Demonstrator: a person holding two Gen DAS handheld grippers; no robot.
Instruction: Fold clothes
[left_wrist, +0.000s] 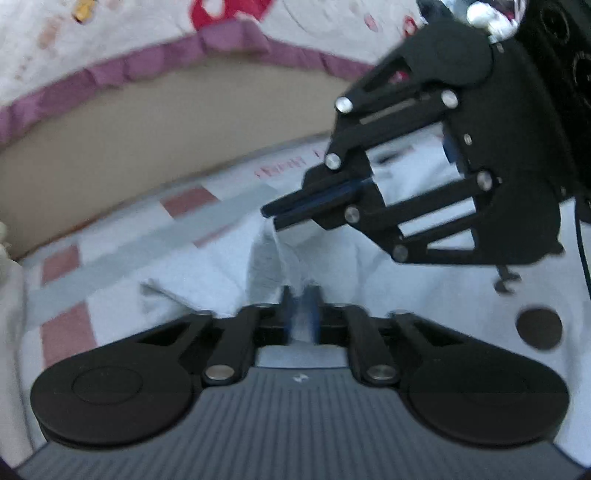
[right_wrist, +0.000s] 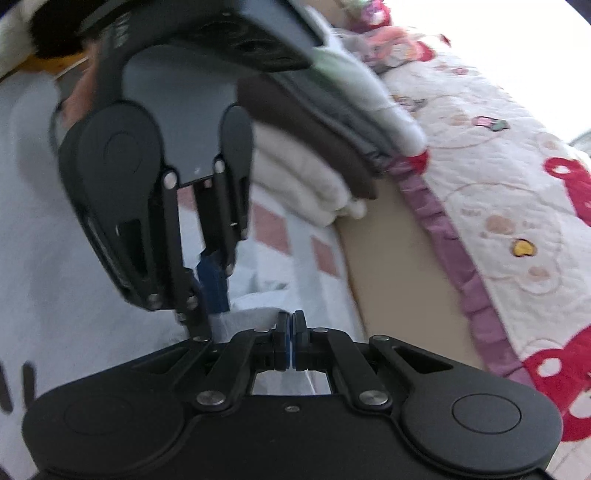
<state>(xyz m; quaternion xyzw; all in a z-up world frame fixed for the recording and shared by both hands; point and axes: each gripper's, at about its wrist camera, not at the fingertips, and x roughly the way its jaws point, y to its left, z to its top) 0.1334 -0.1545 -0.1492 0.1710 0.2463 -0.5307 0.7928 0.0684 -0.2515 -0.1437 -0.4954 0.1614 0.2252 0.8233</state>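
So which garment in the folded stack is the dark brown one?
The dark brown folded garment, sandwiched between the white folded towel below and the grey layer above.

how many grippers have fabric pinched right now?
2. Left gripper pinches the white garment centrally; right gripper pinches the same fabric just beyond it. Contact is blurred.

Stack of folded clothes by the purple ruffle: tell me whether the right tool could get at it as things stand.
Probably not yet. The right tool is shut on the white garment, and the left tool stands between it and the stack of folded clothes.
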